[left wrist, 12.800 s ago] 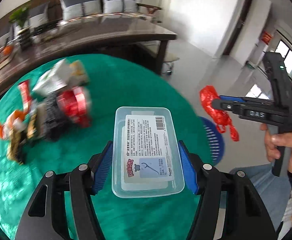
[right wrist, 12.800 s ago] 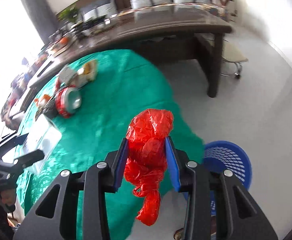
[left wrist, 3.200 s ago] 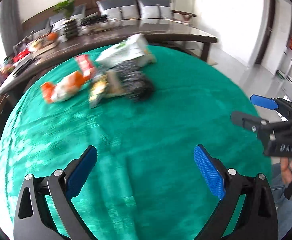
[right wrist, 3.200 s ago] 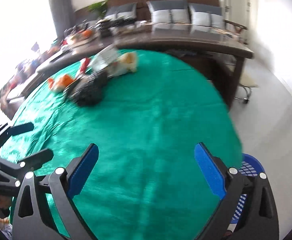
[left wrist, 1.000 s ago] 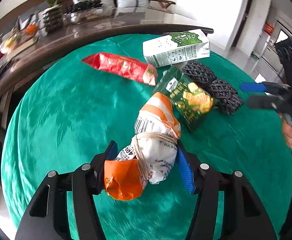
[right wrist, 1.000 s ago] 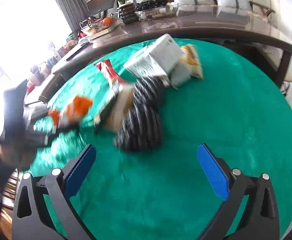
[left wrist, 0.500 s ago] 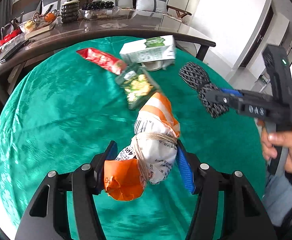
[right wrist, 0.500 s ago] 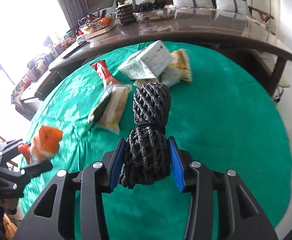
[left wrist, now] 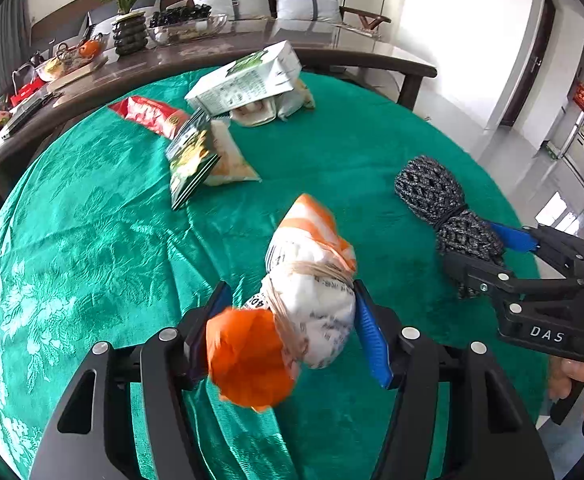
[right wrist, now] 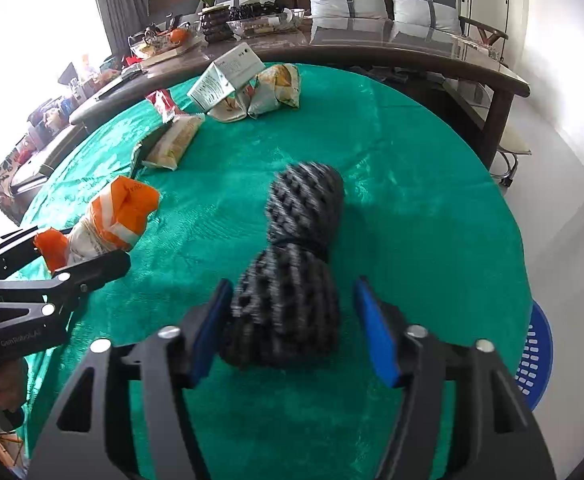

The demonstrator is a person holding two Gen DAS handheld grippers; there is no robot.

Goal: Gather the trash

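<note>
Green-clothed counter [left wrist: 92, 240], wrappers beyond. Left claw [left wrist: 292, 332] clamps tied orange-white bag [left wrist: 304, 292] at knot; soft, light. Right claw [right wrist: 292, 328] holds black mesh bundle [right wrist: 292, 276] loosely; squashy, likely slips.

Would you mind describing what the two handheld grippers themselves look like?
Both are matte black frames with silver screw heads and bright blue finger pads. The left gripper bears faint "GenRobot.AI" lettering on its side; the right gripper is marked "DAS" in white. No cables show. Bare hands hold their handles.
</note>
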